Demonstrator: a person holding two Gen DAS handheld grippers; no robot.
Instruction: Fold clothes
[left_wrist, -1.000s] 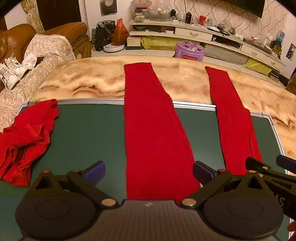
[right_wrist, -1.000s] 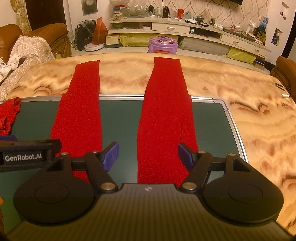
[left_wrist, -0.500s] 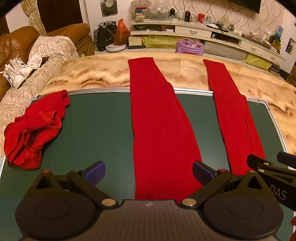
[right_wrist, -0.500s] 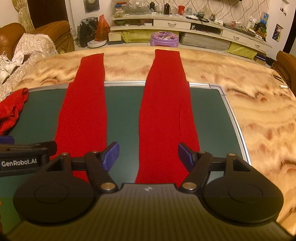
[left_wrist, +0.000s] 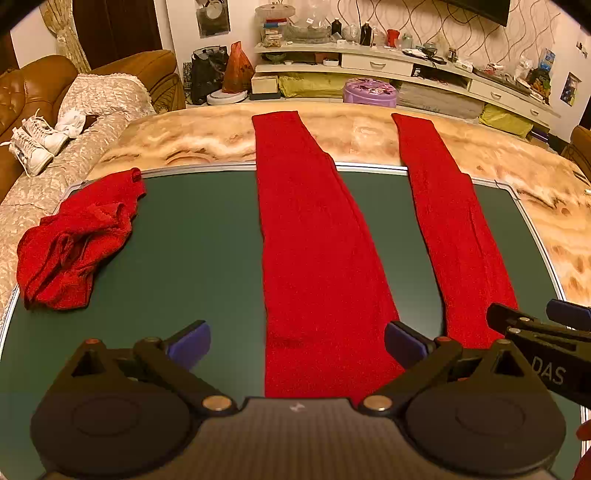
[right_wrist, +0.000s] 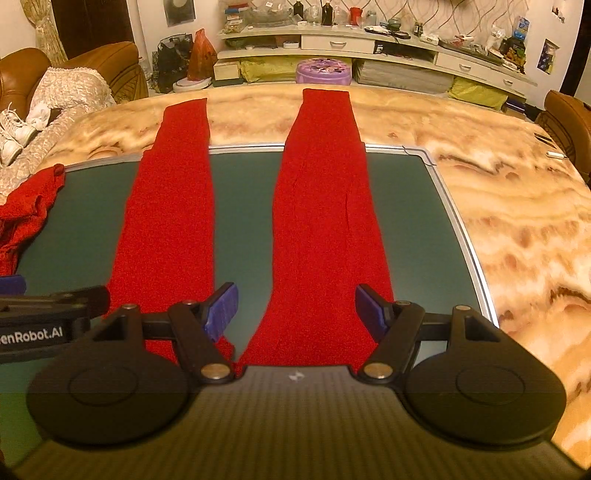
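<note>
Warm, dim amber indoor light tints both views. Fisheye bending curves the counter (left_wrist: 546, 221) edges, corners vignette black, and soft blur smears the right view's 3 o'clock margin.

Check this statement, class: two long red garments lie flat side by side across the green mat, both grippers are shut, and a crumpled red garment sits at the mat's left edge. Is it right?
One detail is wrong: both grippers are open, not shut. Each wrist view shows it: the left gripper and right gripper have their jaws spread wide, empty. The two long red garments, the green mat and the crumpled red garment are as stated.
</note>
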